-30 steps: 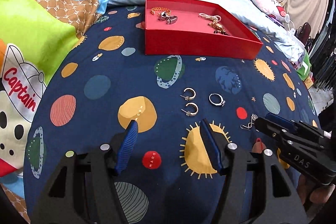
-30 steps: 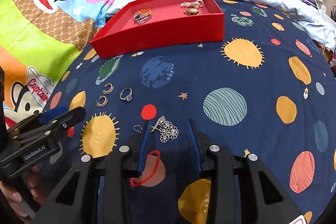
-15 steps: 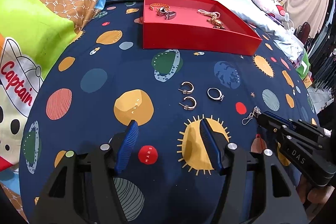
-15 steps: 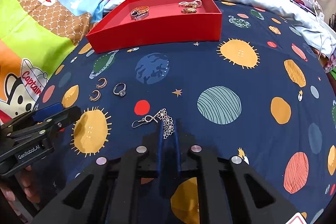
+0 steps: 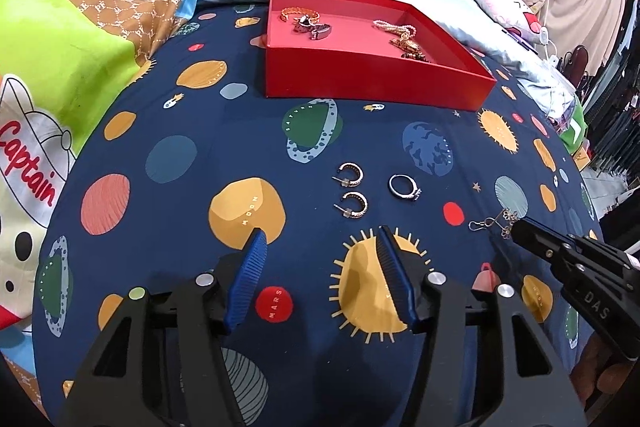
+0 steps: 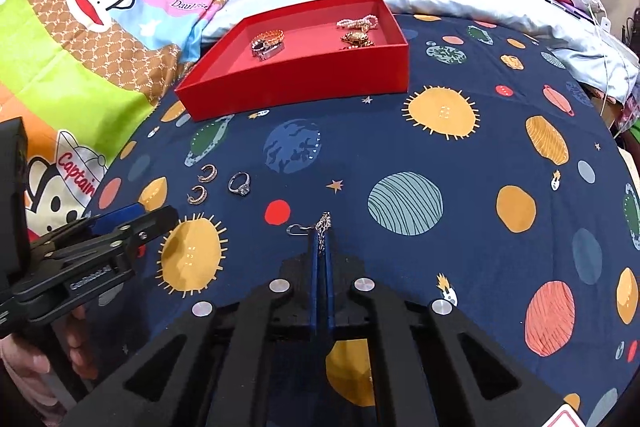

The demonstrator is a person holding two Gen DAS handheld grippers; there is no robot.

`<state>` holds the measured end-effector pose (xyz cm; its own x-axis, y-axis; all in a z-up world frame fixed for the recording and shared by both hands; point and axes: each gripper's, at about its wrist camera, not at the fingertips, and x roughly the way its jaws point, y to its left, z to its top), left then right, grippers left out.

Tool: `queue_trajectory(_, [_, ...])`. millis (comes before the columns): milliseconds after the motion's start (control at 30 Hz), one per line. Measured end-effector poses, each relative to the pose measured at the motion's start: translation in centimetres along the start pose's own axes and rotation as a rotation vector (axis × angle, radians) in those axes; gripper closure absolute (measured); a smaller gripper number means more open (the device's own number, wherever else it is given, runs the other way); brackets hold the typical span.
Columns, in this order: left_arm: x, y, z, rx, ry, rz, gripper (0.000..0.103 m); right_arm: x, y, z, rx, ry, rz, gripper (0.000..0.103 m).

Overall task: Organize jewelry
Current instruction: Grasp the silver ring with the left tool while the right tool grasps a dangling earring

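Planet-print bedding holds a red box [image 6: 304,83]; near its front lie two hoops [image 5: 352,189] and a ring [image 5: 404,185]. Right gripper [image 6: 322,233] pinches the flower earring [image 6: 323,225], likely bound for the box; left gripper [image 5: 320,243] waits wide

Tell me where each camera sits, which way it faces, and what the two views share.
Left wrist: on the left gripper, looking along its open jaws over the planet bedspread toward the red tray; the right gripper enters at right.
Right wrist: on the right gripper, jaws shut on the flower earring, facing the red tray; the left gripper and fingers show at left.
Shared: tray, two hoop earrings, ring, flower earring.
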<state>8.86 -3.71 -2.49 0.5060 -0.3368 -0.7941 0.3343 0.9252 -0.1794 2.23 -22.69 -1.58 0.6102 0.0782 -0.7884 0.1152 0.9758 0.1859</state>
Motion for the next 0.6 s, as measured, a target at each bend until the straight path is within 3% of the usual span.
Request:
queue_trajectory(267, [1.2, -0.9, 0.5, 0.006, 0.017, -0.031, 0.061, -0.6, -0.3, 0.1, 0.010, -0.010, 0.021, 0.100])
queue_trajectory(600, [1.4, -3.3, 1.3, 0.036, 0.007, -0.071, 0.062, -1.1, -0.9, 0.4, 0.026, -0.025, 0.028, 0.100])
